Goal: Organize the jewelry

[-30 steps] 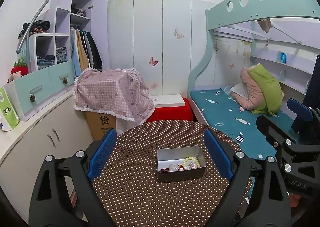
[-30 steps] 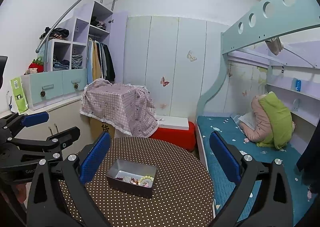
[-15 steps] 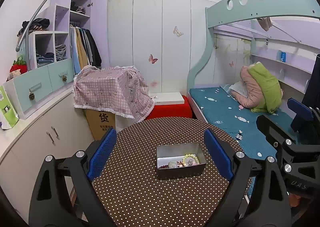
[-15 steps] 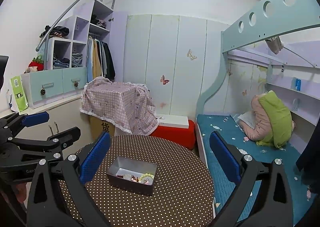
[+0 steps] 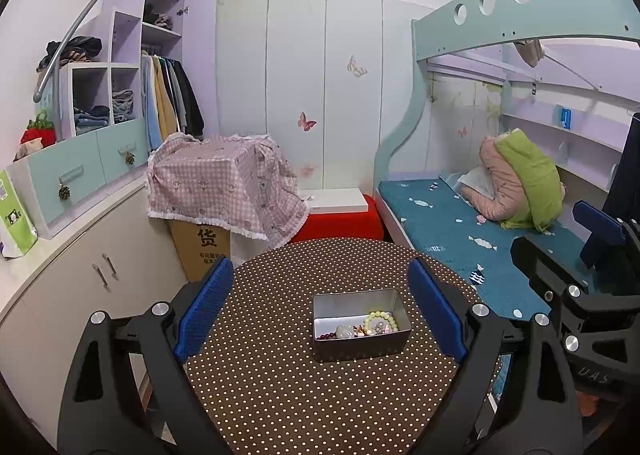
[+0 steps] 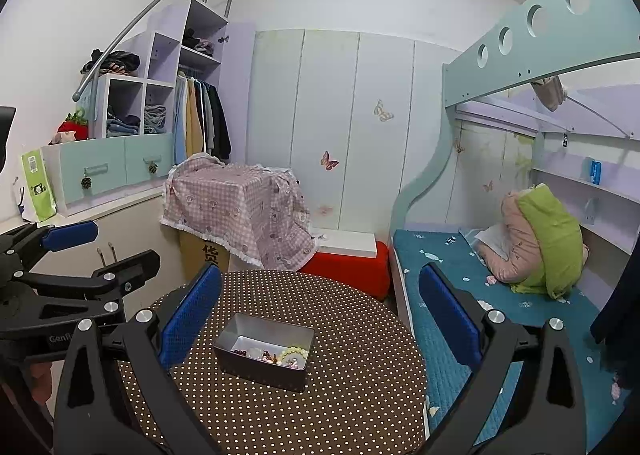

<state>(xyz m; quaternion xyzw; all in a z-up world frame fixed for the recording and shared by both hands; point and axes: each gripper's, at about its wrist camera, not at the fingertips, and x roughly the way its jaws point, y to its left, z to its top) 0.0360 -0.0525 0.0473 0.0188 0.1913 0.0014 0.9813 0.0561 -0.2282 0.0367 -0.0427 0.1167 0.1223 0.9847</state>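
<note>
Hovering above the near edge of a round table (image 5: 280, 395) in a brown polka-dot cloth: left gripper (image 5: 320, 311), jaws released and spread wide, blue pads (image 5: 206, 307) bare, nothing between them. Same story for the right gripper (image 6: 320, 319), jaws likewise released, holding nothing, poised over the table's near right edge. Seen side by side, well apart, each catching the other at the margin of its own view.

Sitting toward the middle of the table, slightly right of centre in the left wrist view: a small rectangular metal tin (image 5: 360, 325), lid off, touched by neither gripper. Heaped against the tin's near wall, the jewelry: a pale yellow-green bead bracelet (image 5: 382, 321) at the near right corner, a whitish stone piece (image 5: 345, 331) beside it, dark red beads (image 5: 326, 336) at the near left (smaller bits too tangled to name). Far half of the tin bare metal.

Beyond the far edge, a box under a pink checked cloth (image 6: 236, 211) and a red stool (image 6: 352, 267); off the right edge, a bed with a teal cover (image 6: 452, 275).
</note>
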